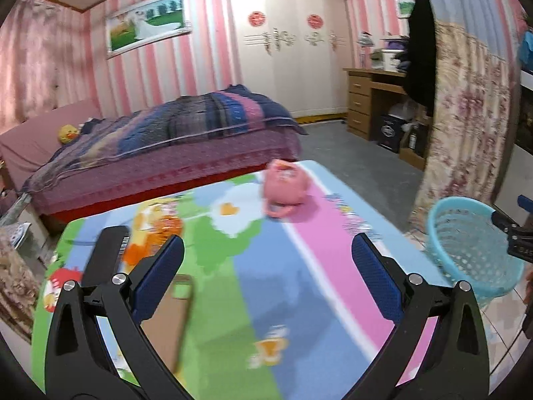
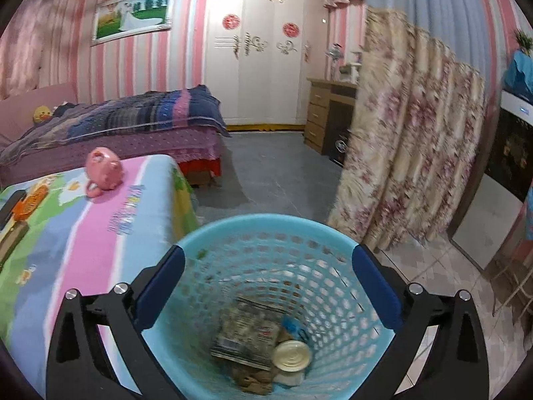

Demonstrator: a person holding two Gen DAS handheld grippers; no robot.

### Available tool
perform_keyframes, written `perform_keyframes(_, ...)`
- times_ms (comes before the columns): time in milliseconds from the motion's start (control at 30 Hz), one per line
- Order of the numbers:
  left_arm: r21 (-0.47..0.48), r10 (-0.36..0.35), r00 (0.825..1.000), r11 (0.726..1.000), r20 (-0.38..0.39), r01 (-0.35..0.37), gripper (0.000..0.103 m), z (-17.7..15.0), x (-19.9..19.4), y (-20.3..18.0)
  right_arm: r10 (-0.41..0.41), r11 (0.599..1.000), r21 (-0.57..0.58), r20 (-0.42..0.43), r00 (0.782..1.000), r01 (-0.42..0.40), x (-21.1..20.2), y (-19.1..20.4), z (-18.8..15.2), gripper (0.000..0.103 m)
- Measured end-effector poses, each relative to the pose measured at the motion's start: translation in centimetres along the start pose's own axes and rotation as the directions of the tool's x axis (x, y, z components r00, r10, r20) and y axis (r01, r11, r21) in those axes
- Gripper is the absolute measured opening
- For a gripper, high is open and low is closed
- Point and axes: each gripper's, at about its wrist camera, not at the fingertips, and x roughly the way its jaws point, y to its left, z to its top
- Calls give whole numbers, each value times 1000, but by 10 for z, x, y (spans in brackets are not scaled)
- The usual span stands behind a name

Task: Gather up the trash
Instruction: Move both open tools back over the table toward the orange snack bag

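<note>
While the right gripper (image 2: 268, 283) hangs wide open and empty over the blue mesh bin (image 2: 333, 266), trash lies in the bin's bottom: a crumpled printed wrapper (image 2: 245, 336), a white round-lidded cup (image 2: 290, 356), brown scraps. Beside the bin, the left gripper (image 1: 268, 263) gapes empty above the cartoon table cover (image 1: 273, 286)

You see perforated matt blue plastic basket (image 2: 266, 266), printed cloth table cover (image 1: 266, 283), smooth glossy pink plastic toy (image 1: 284, 186), metal-lidded jar (image 2: 291, 358), crinkly shiny wrapper (image 2: 246, 336), brown cardboard piece (image 1: 166, 320), rubbery blue gripper pads (image 1: 160, 280).
</note>
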Motion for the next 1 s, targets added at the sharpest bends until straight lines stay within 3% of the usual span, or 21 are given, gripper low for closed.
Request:
perform_keyframes(167,-21,87,996,996,7,-87,97,0,2,47,61,997,-36,17,998,-61,-1,48,18,98)
perform_keyframes(400,-94,150,989,984,-14,-150,97,-6,4,122,147,987,-67,-8,989,-147,17,120,28,98)
perform_keyframes(667,-227,208,974,948,-87,-223,97,-17,20,208,262,950,-168,-29,965,-263,38,216,42,98)
perform_keyframes(1000,-242,292,946,916,-141,-319,97,-33,32,262,345,904,-234,-95,934,-358,69,307,48,98)
